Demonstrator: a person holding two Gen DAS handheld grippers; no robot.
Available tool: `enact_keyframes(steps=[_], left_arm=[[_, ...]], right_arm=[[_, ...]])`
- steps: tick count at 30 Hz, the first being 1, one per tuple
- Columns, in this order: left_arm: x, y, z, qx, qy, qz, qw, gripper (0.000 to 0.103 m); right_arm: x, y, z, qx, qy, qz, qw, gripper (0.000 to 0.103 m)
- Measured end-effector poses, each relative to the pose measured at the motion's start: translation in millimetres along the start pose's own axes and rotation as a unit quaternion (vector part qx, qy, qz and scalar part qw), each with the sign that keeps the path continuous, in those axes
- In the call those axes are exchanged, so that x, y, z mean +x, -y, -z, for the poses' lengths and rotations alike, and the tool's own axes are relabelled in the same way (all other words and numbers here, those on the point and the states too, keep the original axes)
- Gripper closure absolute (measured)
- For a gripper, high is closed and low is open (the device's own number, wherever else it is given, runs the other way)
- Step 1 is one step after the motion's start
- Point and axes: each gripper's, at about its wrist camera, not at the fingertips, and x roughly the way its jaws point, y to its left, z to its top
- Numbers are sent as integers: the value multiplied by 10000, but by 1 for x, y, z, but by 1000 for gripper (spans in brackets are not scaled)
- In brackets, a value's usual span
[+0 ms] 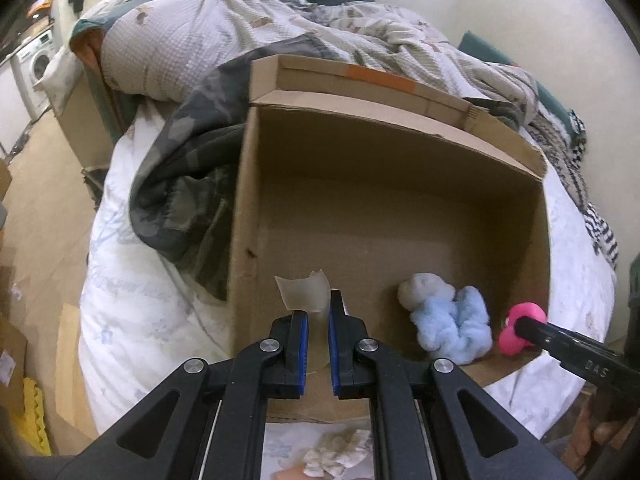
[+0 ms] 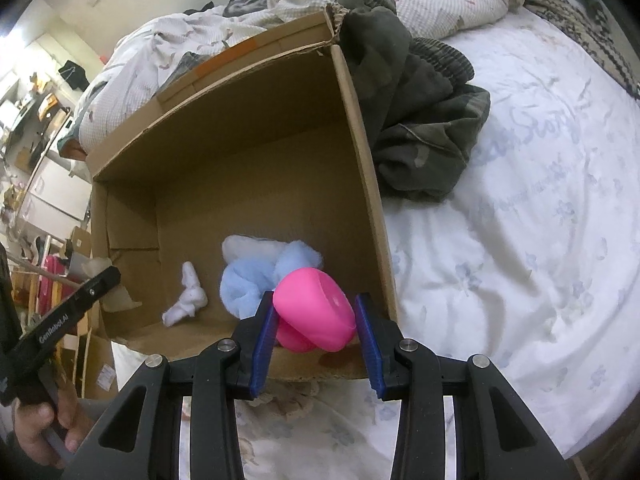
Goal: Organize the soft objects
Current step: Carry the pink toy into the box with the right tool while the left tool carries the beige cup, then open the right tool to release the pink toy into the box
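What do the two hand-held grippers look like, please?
Both the left hand-held gripper and the right hand-held gripper have black linkage arms with silver round pivot pins and blue ridged pads on the fingers. White lettering marks their black sides.

**Pink toy over the box**

The right gripper (image 2: 316,320) squeezes a pink toy (image 2: 316,316) just over the near edge of the box (image 2: 248,152). Inside lie a blue fluffy toy (image 2: 248,280) and a white sock (image 2: 186,300). The box sits on a bed (image 2: 520,240).
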Motion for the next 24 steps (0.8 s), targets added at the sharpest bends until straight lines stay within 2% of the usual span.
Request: enact_keyframes(steps=[14,17,22,24], left_arm=[[3,17,7,328,-68,203,9992,95],[4,23,10,454,-86,185,9988,92],[6,26,13,530,-110,101,9985,73],[5,26,13,521,-90,61,9986,50]], right_arm=[[6,-10,1,-181,-80,109,9997,62],[7,-11,1,-225,-83,114,9996,62],[8,-12,2,-278,-115,89,9995,62],[8,-13,2,-292,-117,72,9995,62]])
